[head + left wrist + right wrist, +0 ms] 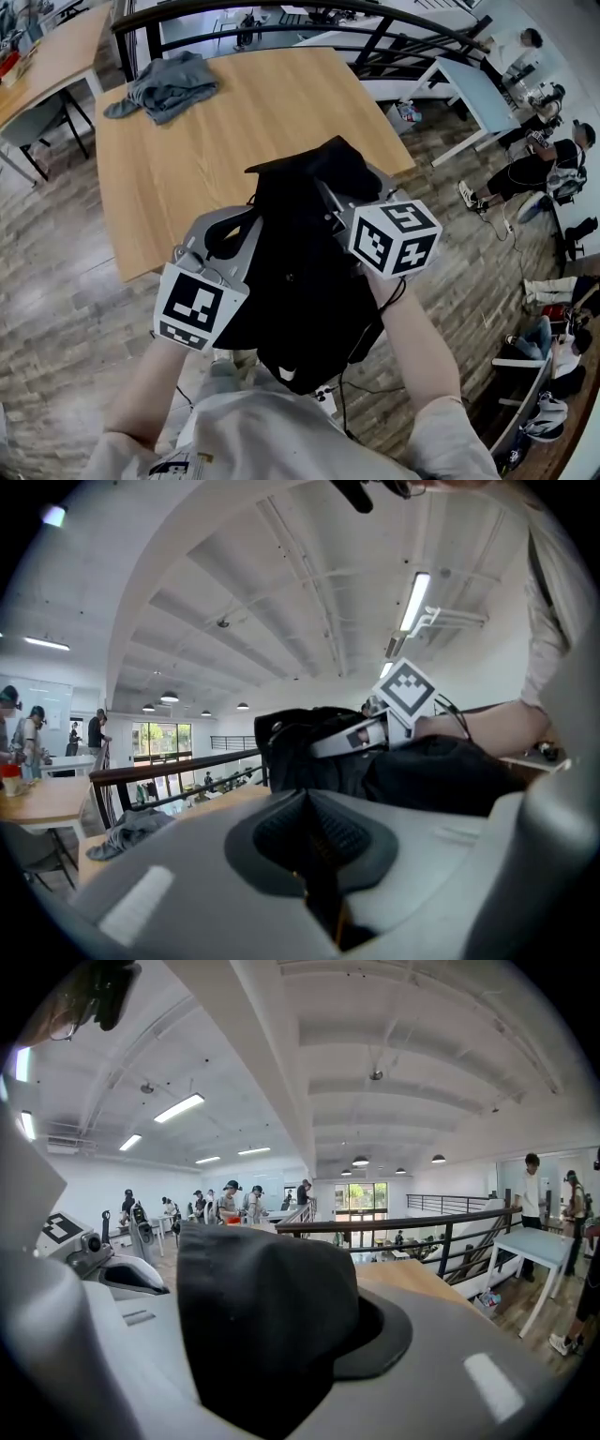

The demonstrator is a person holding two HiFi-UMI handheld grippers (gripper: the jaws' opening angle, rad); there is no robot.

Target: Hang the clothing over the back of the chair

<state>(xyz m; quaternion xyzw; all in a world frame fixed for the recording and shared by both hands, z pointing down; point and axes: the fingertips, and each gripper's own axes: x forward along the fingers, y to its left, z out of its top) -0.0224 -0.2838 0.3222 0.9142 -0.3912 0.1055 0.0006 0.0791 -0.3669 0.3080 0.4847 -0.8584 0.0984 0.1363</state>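
A black garment (300, 281) hangs bunched between my two grippers, just in front of the near edge of the wooden table (234, 122). My left gripper (239, 225) is shut on its left part, with a thin fold pinched between the pads (305, 803). My right gripper (326, 186) is shut on a thick bunch of the same black garment (262, 1307), which hides its jaws. From the left gripper view the right gripper (361, 735) shows beside the black garment (441, 771). I cannot make out a chair in any view.
A crumpled grey garment (169, 84) lies at the table's far left corner. A dark railing (281, 14) runs behind the table. A white table (478, 89) and several people (534, 169) are at the right. Wood floor lies below.
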